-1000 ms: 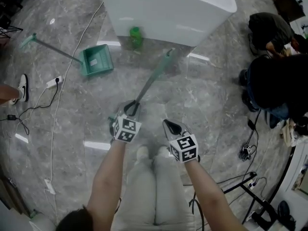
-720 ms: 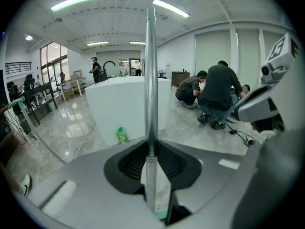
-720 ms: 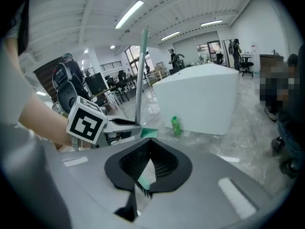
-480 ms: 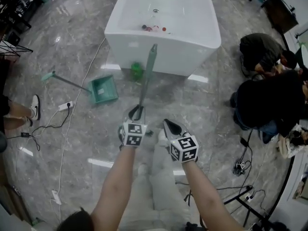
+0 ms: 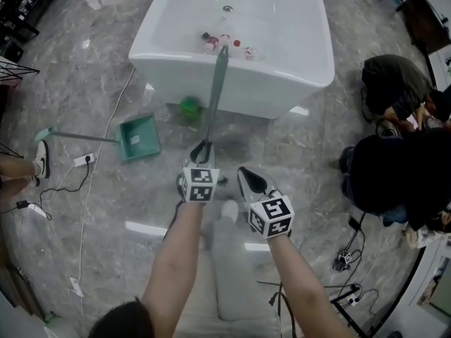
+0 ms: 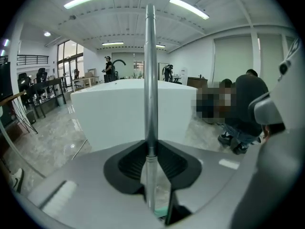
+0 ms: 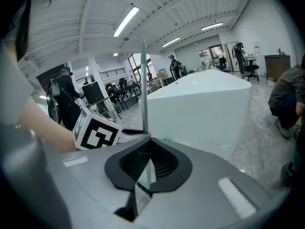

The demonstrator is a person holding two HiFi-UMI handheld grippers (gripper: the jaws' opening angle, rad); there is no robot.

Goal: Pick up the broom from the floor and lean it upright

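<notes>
The broom (image 5: pixel 215 90) stands close to upright in front of the white tub (image 5: pixel 271 90), its long handle rising from the left hand-held gripper (image 5: pixel 202 153) until its top end crosses the tub's near rim in the head view. That gripper is partly closed, its dark pads pressed on either side of the metal shaft low down. A grip there lets the person steer the pole like a lever while its length points up toward the tub. The brush end is mostly hidden under the gripper. Only a sliver of green shows below the jaws, so it is hard to say whether it rests on the floor or hangs just clear. The right hand-held gripper (image 7: pixel 147 166) sits just beside the left one, on the side farther from the tub's left corner. Its jaws are drawn together at the tips and grasp nothing, probably kept near to steady the handle if it sways. The tub wall looks the likeliest support for leaning the broom. A green dustpan (image 5: pixel 139 138) and a green bottle (image 5: pixel 189 107) lie on the floor by the tub's left end, away from the handle's line.
</notes>
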